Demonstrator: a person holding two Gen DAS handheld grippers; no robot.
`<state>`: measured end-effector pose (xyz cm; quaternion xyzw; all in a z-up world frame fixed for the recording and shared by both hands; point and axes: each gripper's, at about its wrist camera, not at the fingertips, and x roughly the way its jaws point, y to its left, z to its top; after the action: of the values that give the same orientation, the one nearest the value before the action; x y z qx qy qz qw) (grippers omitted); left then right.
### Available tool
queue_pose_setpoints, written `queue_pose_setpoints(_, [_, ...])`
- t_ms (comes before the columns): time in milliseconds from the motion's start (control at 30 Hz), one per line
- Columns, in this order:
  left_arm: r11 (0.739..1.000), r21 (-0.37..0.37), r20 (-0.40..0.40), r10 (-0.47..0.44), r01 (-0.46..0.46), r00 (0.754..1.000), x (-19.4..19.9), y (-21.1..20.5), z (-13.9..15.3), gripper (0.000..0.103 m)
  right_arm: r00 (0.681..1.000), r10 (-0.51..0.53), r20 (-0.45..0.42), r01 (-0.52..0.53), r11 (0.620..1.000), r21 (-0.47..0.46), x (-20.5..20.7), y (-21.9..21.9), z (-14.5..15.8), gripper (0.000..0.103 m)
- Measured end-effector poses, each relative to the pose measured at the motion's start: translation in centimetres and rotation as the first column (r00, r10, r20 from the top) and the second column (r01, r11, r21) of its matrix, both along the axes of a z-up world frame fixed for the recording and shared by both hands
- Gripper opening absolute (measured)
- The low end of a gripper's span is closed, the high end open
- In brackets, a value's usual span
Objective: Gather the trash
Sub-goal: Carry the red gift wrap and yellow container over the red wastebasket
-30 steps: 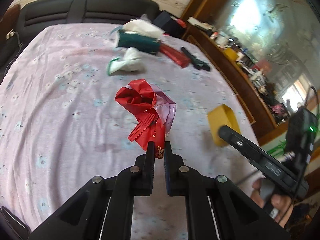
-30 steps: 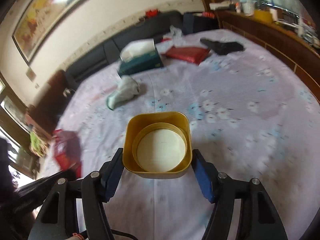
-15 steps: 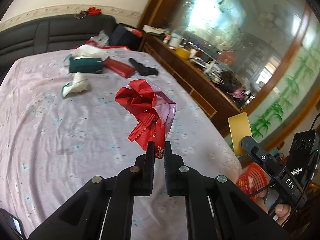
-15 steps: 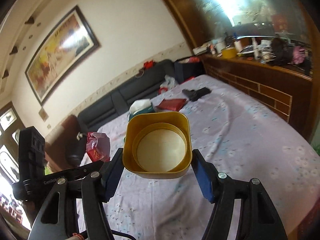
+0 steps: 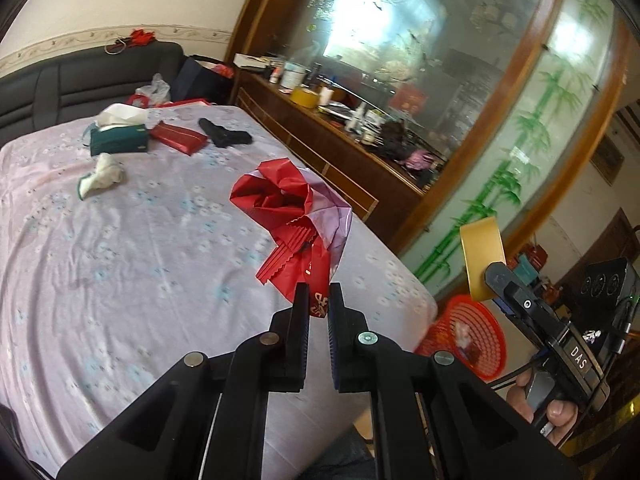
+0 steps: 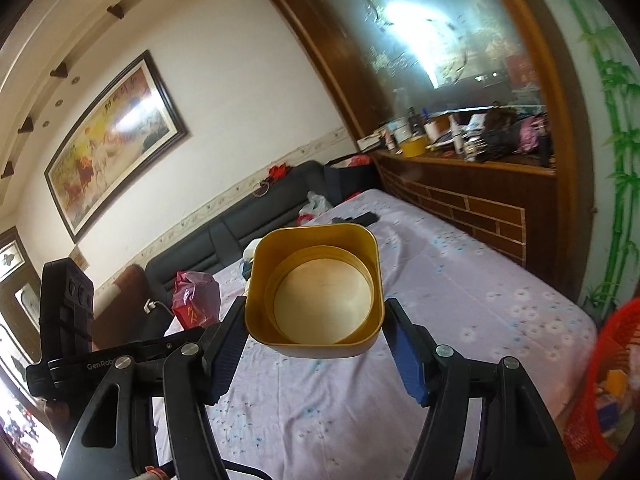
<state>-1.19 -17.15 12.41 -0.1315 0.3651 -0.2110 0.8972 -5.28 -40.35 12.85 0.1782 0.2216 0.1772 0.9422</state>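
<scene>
My left gripper (image 5: 318, 300) is shut on a crumpled red plastic bag (image 5: 290, 210) and holds it in the air over the lilac flowered bed (image 5: 120, 248). My right gripper (image 6: 314, 320) is shut on a square yellow tub (image 6: 316, 292), open side facing the camera, lifted above the bed. The tub also shows in the left wrist view (image 5: 482, 258), above a red mesh trash basket (image 5: 468, 330) on the floor by the bed's corner. The basket's rim shows in the right wrist view (image 6: 616, 360). A crumpled white tissue (image 5: 102, 174) lies on the bed.
At the bed's far end lie a green tissue box (image 5: 118, 140), a flat red box (image 5: 178, 138) and a black object (image 5: 224, 136). A dark sofa headboard (image 5: 80, 80) is behind. A cluttered wooden sideboard (image 5: 340, 136) runs along the right side.
Both grippers have lifted and swung right with their loads, from over the bed towards its corner. The red basket has come into view below the yellow tub.
</scene>
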Motion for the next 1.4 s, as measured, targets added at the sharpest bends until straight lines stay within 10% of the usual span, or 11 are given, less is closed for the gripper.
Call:
queue_pose_setpoints(567, [0.981,0.018,0.073,-0.196,0.195,0.978,-6.2,-9.5,2.3,0.008,0.98,-0.188,0.069,0.187,0.982,0.014,-12.4,-9.6,1.0,0.071])
queue_pose_setpoints(1400, [0.862,0.04,0.081,-0.507,0.505,0.858,-6.1,-23.3,3.2,0.008,0.9,-0.424,0.104,0.421,0.906,0.051,-17.3,-18.6,3.2,0.071])
